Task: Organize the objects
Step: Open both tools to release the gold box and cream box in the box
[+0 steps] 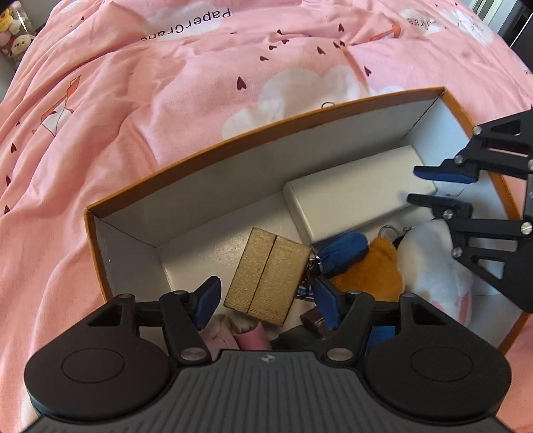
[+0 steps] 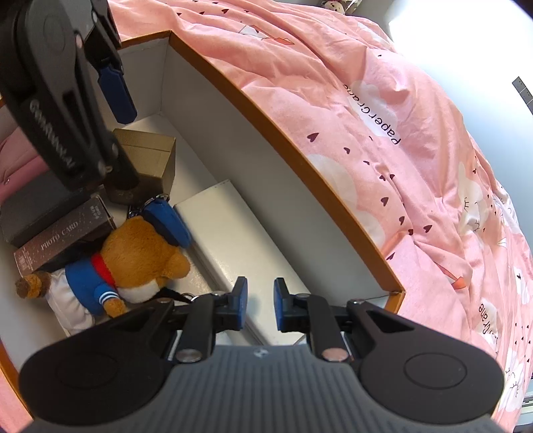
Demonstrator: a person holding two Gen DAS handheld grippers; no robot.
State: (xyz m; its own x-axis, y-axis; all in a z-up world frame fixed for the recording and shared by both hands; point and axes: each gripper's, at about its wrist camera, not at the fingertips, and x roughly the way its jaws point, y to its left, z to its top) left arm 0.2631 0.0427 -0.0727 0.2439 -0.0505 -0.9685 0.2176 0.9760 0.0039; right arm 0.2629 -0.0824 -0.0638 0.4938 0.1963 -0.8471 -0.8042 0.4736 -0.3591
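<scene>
An orange-rimmed cardboard box [image 1: 206, 190] with white walls lies on the bed. On its floor rests a small gold box [image 1: 266, 276], and my left gripper [image 1: 266, 303] stands open astride it, its pads clear of the sides. A long white box [image 1: 349, 196] lies along the far wall. Above it my right gripper [image 2: 260, 306] is shut with nothing in it; it shows in the left wrist view too [image 1: 429, 186]. A bear plush [image 2: 140, 253] in a blue hat and sailor suit lies beside the white box [image 2: 233, 239].
A dark "PHOTO CARD" box [image 2: 63, 236], a black box [image 2: 40, 203], a white plush [image 1: 433, 266] and pink items [image 1: 250, 336] crowd the near side of the cardboard box. A rumpled pink duvet [image 1: 166, 100] surrounds it. Plush toys [image 1: 13, 30] stand beyond the bed.
</scene>
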